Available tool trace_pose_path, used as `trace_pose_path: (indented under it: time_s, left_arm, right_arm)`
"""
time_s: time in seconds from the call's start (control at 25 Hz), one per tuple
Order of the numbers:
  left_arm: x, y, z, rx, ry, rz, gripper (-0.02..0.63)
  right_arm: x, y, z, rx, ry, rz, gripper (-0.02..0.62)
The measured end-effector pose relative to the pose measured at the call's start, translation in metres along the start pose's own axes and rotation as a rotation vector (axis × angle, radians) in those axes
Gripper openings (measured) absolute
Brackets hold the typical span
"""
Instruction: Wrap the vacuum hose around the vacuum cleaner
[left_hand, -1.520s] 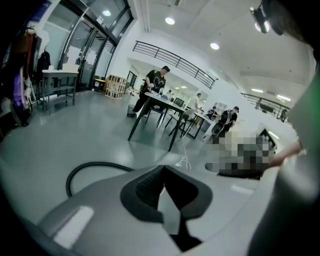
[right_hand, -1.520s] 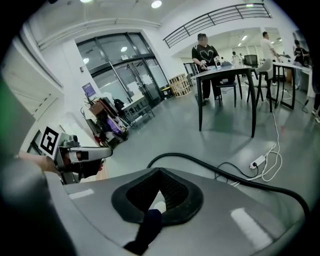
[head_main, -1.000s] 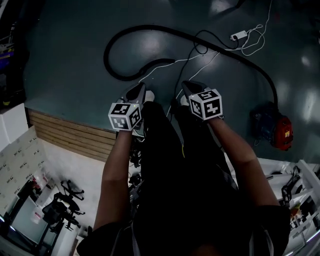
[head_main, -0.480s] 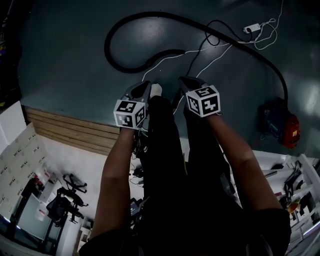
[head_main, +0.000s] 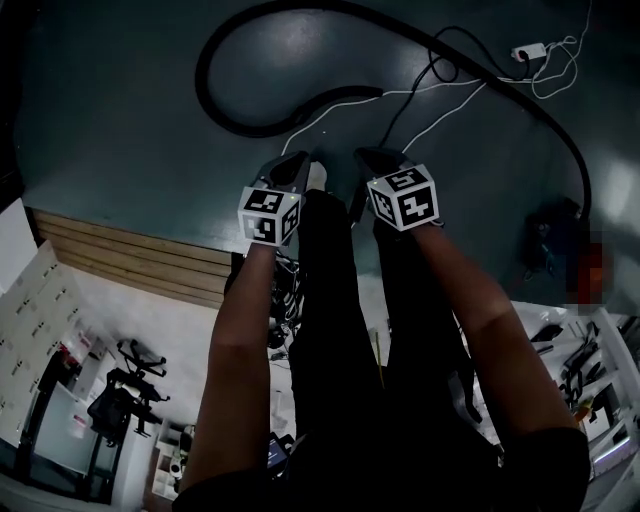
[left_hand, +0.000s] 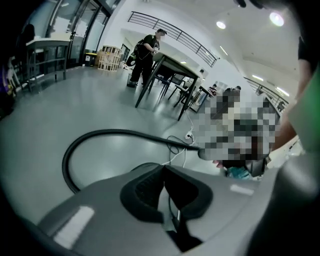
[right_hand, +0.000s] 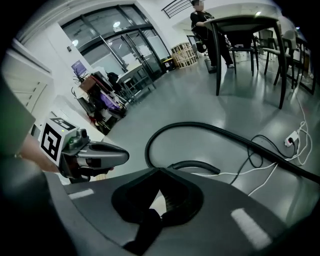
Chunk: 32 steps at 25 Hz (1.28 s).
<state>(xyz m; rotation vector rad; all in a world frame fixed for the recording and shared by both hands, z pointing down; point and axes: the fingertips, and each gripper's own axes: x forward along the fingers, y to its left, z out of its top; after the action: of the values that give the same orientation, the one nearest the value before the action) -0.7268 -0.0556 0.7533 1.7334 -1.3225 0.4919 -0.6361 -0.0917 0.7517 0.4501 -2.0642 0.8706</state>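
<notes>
Claws shut and empty, my left claw (head_main: 293, 165) and right claw (head_main: 377, 160) have both dropped toward the floor (head_main: 110, 120). The vacuum hose (head_main: 245, 128) loops at twelve o'clock ahead and the vacuum cleaner (head_main: 552, 238) sits at three o'clock, so wrapping hasn't begun.

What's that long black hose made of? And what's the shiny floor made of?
The hose looks like bendy matte black plastic or rubber: it curls in a loop without kinking. The floor looks like smooth coated or sealed concrete, glossy, since lights reflect in it. Neither is certain.
</notes>
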Motion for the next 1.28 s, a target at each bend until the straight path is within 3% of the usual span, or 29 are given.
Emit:
trace_pose_path:
  time_s: [0.36, 0.8, 1.12, 1.28]
  left_arm:
    - [0.059, 0.045, -0.046, -0.01, 0.016, 0.037, 0.008]
    - [0.138, 0.092, -0.078, 0.044, 0.041, 0.052, 0.017]
    - [0.19, 0.126, -0.11, 0.067, 0.105, 0.083, 0.089]
    - [0.208, 0.14, -0.12, 0.073, 0.124, 0.085, 0.143]
  right_arm:
    - [0.076, -0.031, -0.021, -0.038, 0.022, -0.013, -0.003]
    - [0.152, -0.076, -0.02, -0.029, -0.041, -0.002, -0.002]
    - [0.199, -0.097, -0.045, -0.046, 0.001, 0.012, 0.0]
    - [0.217, -0.106, -0.05, -0.035, 0.009, 0.022, 0.048]
